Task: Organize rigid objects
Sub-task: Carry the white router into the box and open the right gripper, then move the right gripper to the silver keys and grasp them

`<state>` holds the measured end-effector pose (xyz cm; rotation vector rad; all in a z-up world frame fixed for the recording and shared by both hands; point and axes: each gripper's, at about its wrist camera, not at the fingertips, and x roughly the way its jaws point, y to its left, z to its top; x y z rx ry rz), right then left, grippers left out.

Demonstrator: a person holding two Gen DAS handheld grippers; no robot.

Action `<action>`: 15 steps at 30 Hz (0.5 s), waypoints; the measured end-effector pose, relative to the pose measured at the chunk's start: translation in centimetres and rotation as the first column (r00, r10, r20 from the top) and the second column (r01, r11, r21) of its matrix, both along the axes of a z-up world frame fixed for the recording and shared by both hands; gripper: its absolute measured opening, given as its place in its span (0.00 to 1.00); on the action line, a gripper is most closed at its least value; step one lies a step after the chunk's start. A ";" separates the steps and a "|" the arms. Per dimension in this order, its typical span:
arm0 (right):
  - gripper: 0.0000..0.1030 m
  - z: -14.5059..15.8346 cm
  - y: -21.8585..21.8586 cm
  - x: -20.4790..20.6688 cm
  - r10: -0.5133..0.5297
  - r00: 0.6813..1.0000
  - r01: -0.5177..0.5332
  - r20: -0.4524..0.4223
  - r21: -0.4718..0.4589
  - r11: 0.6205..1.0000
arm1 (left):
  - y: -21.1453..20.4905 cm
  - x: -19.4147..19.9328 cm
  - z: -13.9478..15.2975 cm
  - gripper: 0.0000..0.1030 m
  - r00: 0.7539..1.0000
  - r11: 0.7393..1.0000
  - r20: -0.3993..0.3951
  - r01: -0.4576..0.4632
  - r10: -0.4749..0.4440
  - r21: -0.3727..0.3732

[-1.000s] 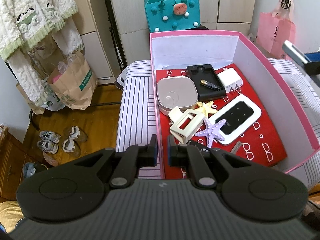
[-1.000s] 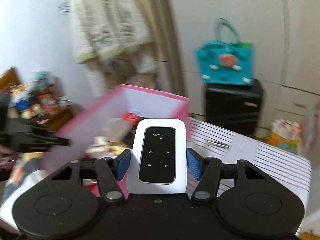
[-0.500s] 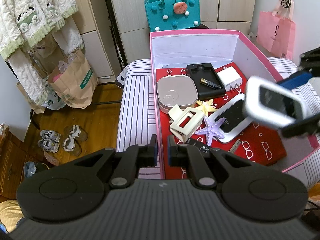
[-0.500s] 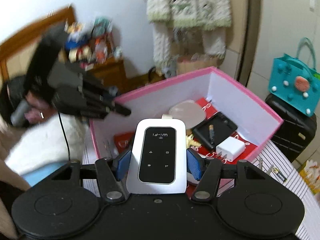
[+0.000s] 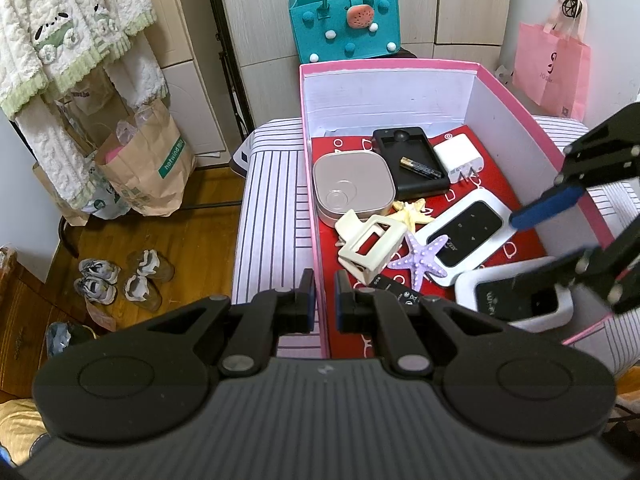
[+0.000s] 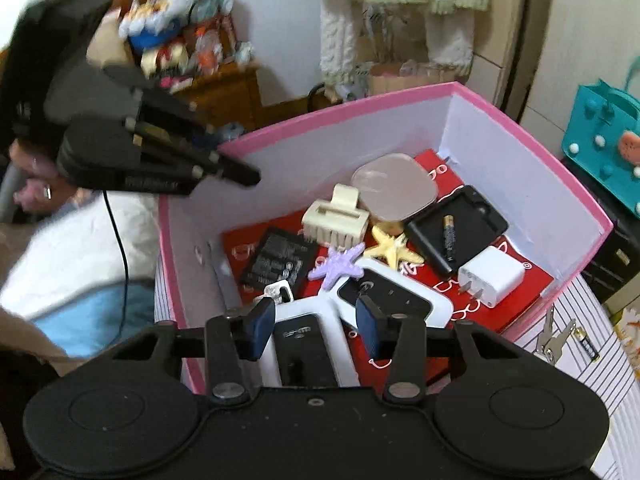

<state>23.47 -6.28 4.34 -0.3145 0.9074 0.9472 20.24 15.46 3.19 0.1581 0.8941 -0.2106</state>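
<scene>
A pink box (image 5: 516, 92) (image 6: 520, 128) holds a grey case (image 5: 352, 186), a black case with a battery (image 5: 412, 164), a white charger (image 5: 458, 156), a cream hair clip (image 5: 370, 244), starfish, and a white Wi-Fi router (image 5: 466, 236). A second white router (image 5: 516, 300) (image 6: 304, 344) lies in the box's near corner. My right gripper (image 6: 316, 326) (image 5: 560, 236) is open over it, fingers apart from its sides. My left gripper (image 5: 322, 300) is nearly shut on the box's left wall (image 5: 316, 240).
Keys (image 6: 554, 336) and a battery (image 6: 588, 346) lie on the striped surface (image 6: 592, 360) right of the box. A teal felt bag (image 5: 344, 20), a pink bag (image 5: 550, 68) and paper bags (image 5: 148, 164) stand around. Shoes (image 5: 120, 276) are on the floor.
My right gripper carried the router down into the box's near corner and opened, letting it go. The left gripper has stayed on the box wall.
</scene>
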 end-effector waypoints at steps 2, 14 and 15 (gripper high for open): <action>0.52 0.8 -1.3 0.2 -0.035 0.999 0.035 0.002 0.057 0.998 | 0.0 0.0 0.0 0.07 1.000 1.000 -0.001 0.000 0.000 -0.002; 0.62 2.8 -12.5 -1.6 -0.356 0.888 0.302 0.290 0.214 0.929 | 0.6 0.4 0.4 0.07 1.000 1.000 -0.025 -0.005 0.004 -0.021; 0.62 2.4 -13.0 -1.3 -0.371 0.881 0.318 0.293 0.213 0.924 | 0.6 0.5 0.5 0.07 1.000 1.000 -0.028 -0.005 0.004 -0.020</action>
